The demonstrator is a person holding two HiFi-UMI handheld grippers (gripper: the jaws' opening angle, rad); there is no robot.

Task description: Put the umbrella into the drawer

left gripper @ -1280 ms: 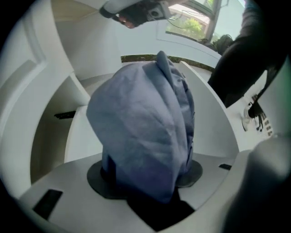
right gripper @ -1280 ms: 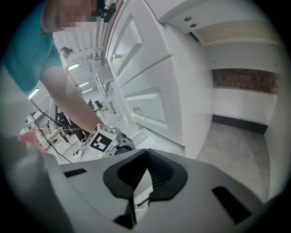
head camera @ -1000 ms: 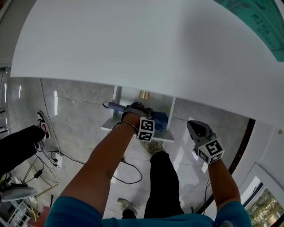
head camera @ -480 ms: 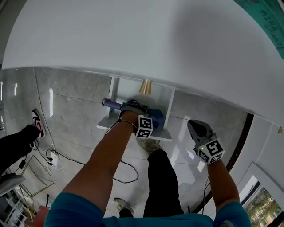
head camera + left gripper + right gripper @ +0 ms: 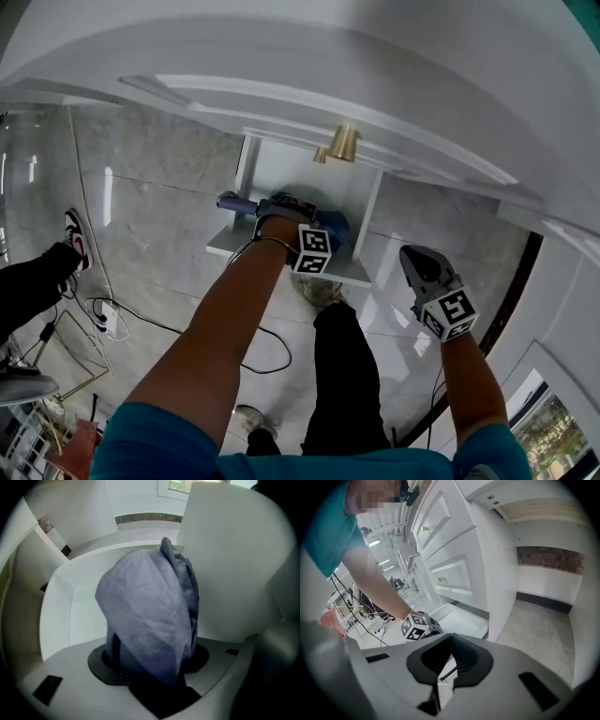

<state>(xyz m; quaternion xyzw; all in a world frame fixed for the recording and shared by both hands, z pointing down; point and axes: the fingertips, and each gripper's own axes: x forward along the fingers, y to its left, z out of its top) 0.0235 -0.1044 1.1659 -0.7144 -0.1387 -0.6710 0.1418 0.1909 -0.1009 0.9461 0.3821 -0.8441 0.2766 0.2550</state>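
A folded blue umbrella [image 5: 336, 228] lies across the open white drawer [image 5: 281, 169] at the foot of the cabinet, its handle [image 5: 230, 201] sticking out to the left. My left gripper [image 5: 281, 212] points straight down and is shut on the umbrella. In the left gripper view the blue fabric [image 5: 147, 620] bulges out from the left gripper [image 5: 150, 662], with the drawer's white floor [image 5: 82, 620] beneath. My right gripper [image 5: 424, 269] hangs off to the right of the drawer, away from it. The right gripper [image 5: 451, 637] has its pads meeting, with nothing between them.
A gold knob [image 5: 343, 142] sticks out of the cabinet front above the drawer. More white drawer fronts [image 5: 450, 573] rise above it. Cables and a power strip [image 5: 105, 319] lie on the marble floor at the left, near a shoe [image 5: 75, 238]. The person's leg [image 5: 337, 375] stands below the drawer.
My left gripper has sunk with the umbrella toward the drawer. The head view has tipped, so the cabinet front and knob show more. The right gripper has hardly moved.
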